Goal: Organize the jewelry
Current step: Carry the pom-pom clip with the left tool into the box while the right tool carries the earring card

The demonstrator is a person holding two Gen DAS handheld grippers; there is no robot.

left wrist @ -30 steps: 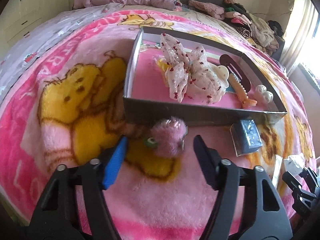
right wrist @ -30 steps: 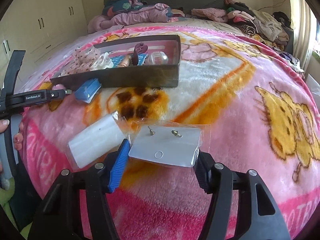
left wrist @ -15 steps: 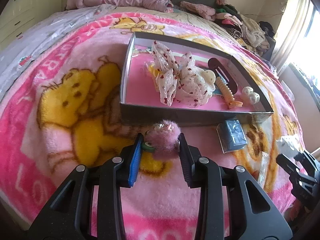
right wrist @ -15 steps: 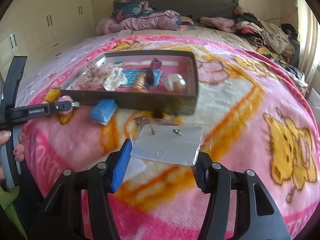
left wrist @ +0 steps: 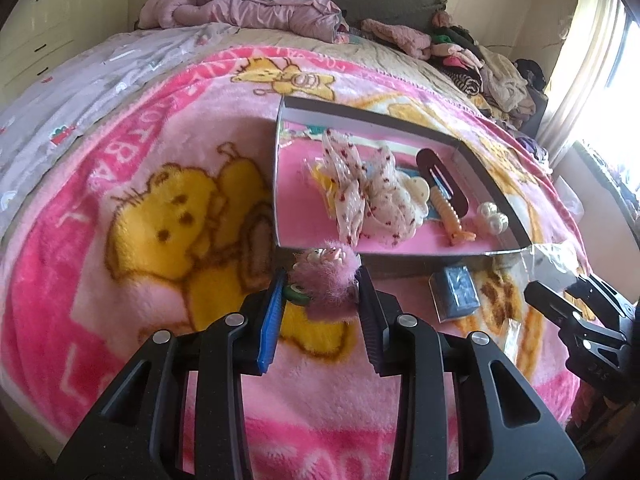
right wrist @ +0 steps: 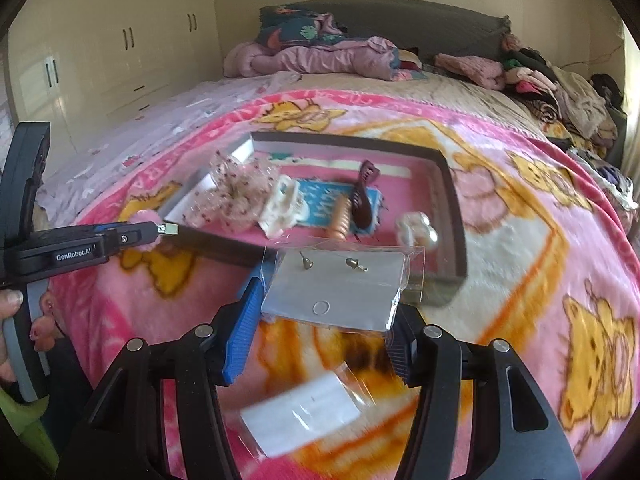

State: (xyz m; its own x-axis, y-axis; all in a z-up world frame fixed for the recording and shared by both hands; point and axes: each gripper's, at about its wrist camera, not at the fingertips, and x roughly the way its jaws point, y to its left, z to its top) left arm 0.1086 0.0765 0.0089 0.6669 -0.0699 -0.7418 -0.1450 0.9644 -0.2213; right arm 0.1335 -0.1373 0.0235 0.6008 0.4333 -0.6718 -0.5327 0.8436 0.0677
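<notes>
— Pink fluff: the pompom clip (left wrist: 326, 276) is soft and light, pinched by the left gripper (left wrist: 320, 280) just off the tray (left wrist: 400, 258)'s near edge.

— And the earring card (right wrist: 336, 288)?

— Thin, probably slippery; the right gripper (right wrist: 324, 304) clamps its side edges, long axis crosswise, above the blanket (right wrist: 520, 240).

This is a bedroom in a home. A bed fills the frame, spread with a pink cartoon-bear blanket (right wrist: 500, 216). At the top, a dark headboard (right wrist: 400, 20) backs heaped quilts and pillows (right wrist: 320, 52). Loose clothes (right wrist: 560, 92) pile at the upper right. Cream wardrobe doors (right wrist: 120, 60) line the upper left, and a curtained window (left wrist: 592, 60) glows at right.
</notes>
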